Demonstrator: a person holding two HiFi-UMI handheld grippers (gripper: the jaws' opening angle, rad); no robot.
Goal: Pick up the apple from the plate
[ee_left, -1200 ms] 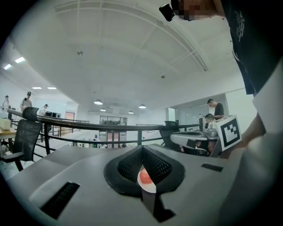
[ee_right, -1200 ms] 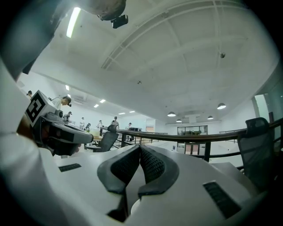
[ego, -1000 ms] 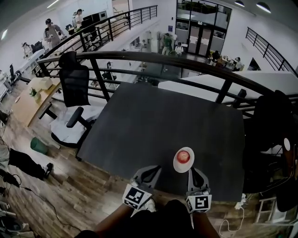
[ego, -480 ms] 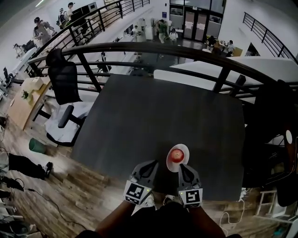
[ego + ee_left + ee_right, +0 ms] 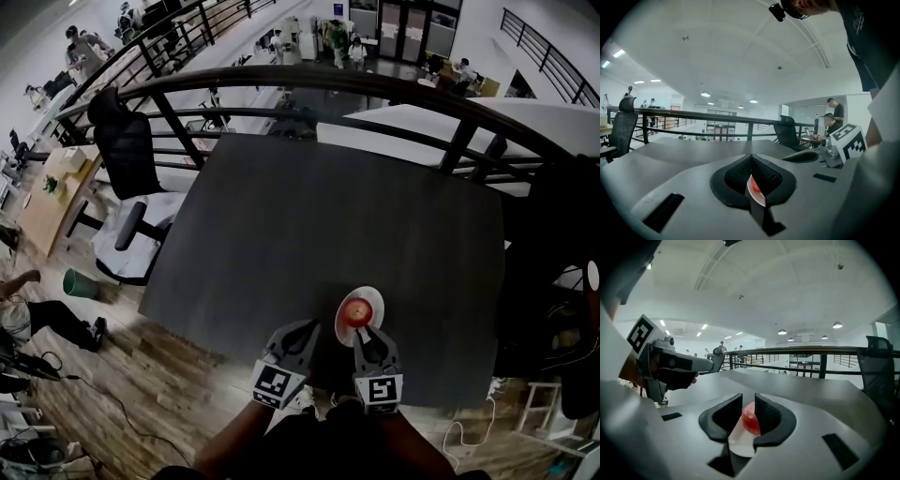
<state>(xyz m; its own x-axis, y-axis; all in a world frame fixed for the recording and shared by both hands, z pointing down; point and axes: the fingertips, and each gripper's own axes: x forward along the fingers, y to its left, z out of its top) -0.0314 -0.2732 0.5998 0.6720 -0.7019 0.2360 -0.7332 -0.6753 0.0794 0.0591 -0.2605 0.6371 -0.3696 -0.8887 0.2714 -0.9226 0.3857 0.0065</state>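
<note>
I count one apple (image 5: 357, 309), red, sitting on the one white plate (image 5: 374, 300). The plate lies close to the tabletop's (image 5: 328, 216) near edge, somewhat right of that edge's middle. Nothing else rests on the dark top.

I have two grippers in play, both low over that near edge. The right gripper (image 5: 367, 336) is just on my side of the plate, tips over its near rim and pointing at the fruit. In the right gripper view its two jaws stand a narrow gap apart and are opening. The apple (image 5: 750, 422) shows through that gap just beyond the tips, with the plate (image 5: 739, 444) below it. I see no pad pressing on the fruit, so nothing is gripped.

The left gripper (image 5: 309, 330) is just left of the plate, clear of it. In the left gripper view its jaws meet at the tips and hold nothing. A thin sliver of red and white, apple and plate, shows through the slit behind them.

Each gripper carries one cube with square markers, two in all: the left (image 5: 276, 384) and the right (image 5: 380, 392).

Outward from the table, one black office chair (image 5: 127, 159) stands off the far left corner. One dark curved railing (image 5: 375, 89) runs past the far edge. One green bin (image 5: 80, 283) sits on the wooden floor to the left.
</note>
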